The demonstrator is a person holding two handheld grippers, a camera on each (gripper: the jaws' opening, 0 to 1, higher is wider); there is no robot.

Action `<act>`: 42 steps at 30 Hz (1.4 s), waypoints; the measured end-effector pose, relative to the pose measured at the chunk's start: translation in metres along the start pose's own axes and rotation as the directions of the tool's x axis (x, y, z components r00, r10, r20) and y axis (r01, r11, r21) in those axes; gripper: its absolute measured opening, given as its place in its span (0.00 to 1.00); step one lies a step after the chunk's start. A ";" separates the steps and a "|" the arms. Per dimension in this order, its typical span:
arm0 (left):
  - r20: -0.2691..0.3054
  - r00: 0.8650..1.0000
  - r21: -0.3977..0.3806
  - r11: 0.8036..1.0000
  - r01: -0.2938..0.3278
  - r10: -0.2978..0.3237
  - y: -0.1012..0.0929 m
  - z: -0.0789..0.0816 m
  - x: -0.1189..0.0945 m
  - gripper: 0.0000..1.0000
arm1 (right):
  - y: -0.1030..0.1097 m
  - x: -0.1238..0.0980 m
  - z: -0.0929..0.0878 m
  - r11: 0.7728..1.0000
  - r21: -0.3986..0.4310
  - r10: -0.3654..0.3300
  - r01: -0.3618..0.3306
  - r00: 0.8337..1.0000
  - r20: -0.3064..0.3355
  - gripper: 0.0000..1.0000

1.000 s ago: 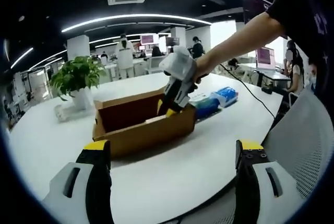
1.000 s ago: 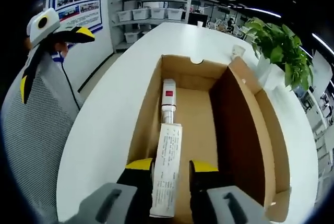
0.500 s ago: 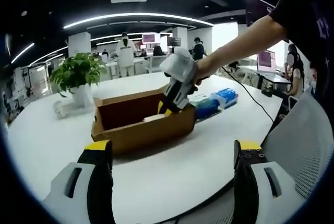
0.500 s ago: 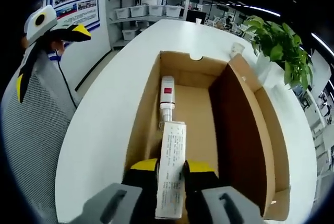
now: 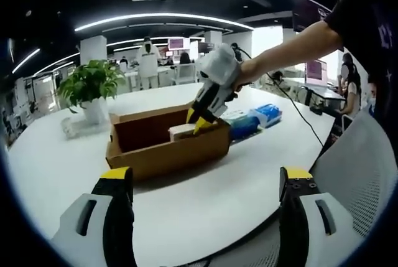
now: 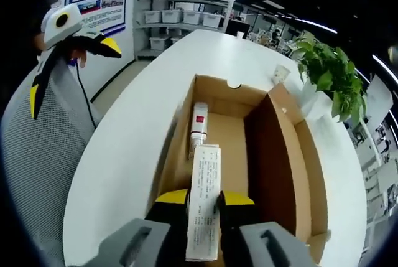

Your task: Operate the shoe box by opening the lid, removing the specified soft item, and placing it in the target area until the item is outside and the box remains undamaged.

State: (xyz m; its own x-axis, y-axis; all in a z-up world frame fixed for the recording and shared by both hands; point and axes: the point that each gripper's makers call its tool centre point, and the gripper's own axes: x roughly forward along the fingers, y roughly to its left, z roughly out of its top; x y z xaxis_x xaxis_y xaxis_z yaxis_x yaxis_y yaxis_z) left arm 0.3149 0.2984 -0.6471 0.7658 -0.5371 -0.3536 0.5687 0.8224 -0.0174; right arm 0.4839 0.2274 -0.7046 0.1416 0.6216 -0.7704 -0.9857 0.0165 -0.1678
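Cardboard shoe box (image 6: 273,155) open; right gripper (image 6: 203,200) clenches a printed carton (image 6: 204,208), extraction underway, next clearing the rim.

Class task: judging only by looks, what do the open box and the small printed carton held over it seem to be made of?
The open box: brown corrugated cardboard, matte, with raw folded edges. The small printed carton, clamped in the right gripper: probably thin white paperboard with fine print, slightly smooth; sharp flat faces suggest it.
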 end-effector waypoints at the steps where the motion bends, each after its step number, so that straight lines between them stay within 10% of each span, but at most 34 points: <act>1: -0.002 1.000 0.000 1.000 0.000 0.000 0.000 0.000 0.000 0.97 | -0.001 -0.001 0.001 1.000 0.006 -0.002 0.002 1.000 0.005 0.14; 23: 0.002 1.000 0.006 1.000 0.015 -0.015 -0.003 0.001 0.000 0.99 | -0.030 -0.073 0.022 0.996 -0.049 -0.071 0.074 0.996 0.063 0.14; 42: -0.003 1.000 0.025 0.999 0.024 -0.024 -0.005 0.000 0.000 0.99 | -0.051 -0.140 -0.019 0.986 -0.042 -0.162 0.163 0.986 0.026 0.14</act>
State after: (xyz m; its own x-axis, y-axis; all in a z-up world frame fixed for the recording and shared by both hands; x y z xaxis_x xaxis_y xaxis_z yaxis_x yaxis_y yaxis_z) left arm 0.3121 0.2942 -0.6469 0.7510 -0.5561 -0.3561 0.5944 0.8042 -0.0022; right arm 0.5162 0.1253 -0.6000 0.2968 0.6311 -0.7167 -0.9447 0.0844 -0.3169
